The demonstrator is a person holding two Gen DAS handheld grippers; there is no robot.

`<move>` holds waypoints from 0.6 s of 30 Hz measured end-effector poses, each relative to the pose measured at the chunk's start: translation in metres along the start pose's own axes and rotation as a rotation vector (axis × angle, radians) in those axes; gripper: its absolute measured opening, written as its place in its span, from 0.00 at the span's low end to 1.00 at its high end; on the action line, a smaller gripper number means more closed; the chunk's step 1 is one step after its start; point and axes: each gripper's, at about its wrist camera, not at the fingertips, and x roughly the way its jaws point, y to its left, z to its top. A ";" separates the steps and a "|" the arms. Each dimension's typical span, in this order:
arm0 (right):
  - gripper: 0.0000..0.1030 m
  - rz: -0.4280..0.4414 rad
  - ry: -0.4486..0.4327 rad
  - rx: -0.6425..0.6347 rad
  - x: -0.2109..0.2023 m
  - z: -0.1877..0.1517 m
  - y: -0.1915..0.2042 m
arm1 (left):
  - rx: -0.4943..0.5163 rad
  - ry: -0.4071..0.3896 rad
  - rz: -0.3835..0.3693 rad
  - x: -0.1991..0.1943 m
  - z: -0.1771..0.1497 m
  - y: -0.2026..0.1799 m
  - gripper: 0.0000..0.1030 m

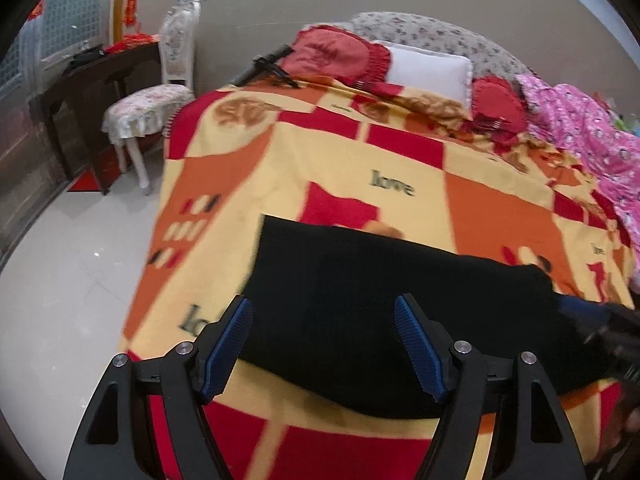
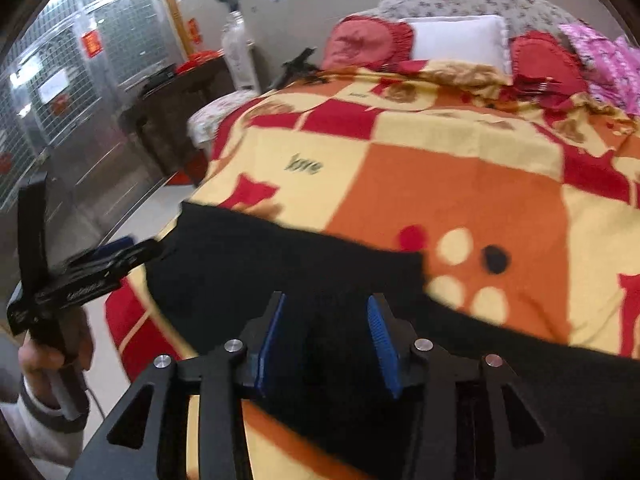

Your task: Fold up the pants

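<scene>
From the left wrist, the left gripper (image 1: 324, 344) hangs with its blue pads (image 1: 418, 346) spread wide and nothing between them, just above the near edge of the black pants (image 1: 384, 312), which lie flat across the patterned blanket (image 1: 400, 168) on the bed, with pillows (image 1: 428, 70) well beyond. From the right wrist, the right gripper (image 2: 326, 340) also stands parted, empty, over the same pants (image 2: 320, 264) on the blanket (image 2: 440, 184), while the left gripper (image 2: 100, 264) shows at the left edge, held in a hand (image 2: 52, 356) off the bed's side.
</scene>
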 end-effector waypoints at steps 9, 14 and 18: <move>0.43 0.004 0.078 -0.047 0.025 -0.031 0.025 | 0.059 0.062 0.028 0.024 -0.018 -0.010 0.72; 0.43 0.010 0.080 -0.048 0.018 -0.034 0.021 | 0.096 0.051 0.063 0.024 -0.011 -0.019 0.71; 0.60 -0.027 0.060 -0.028 0.002 -0.032 0.009 | 0.071 0.037 0.015 0.015 -0.007 -0.027 0.71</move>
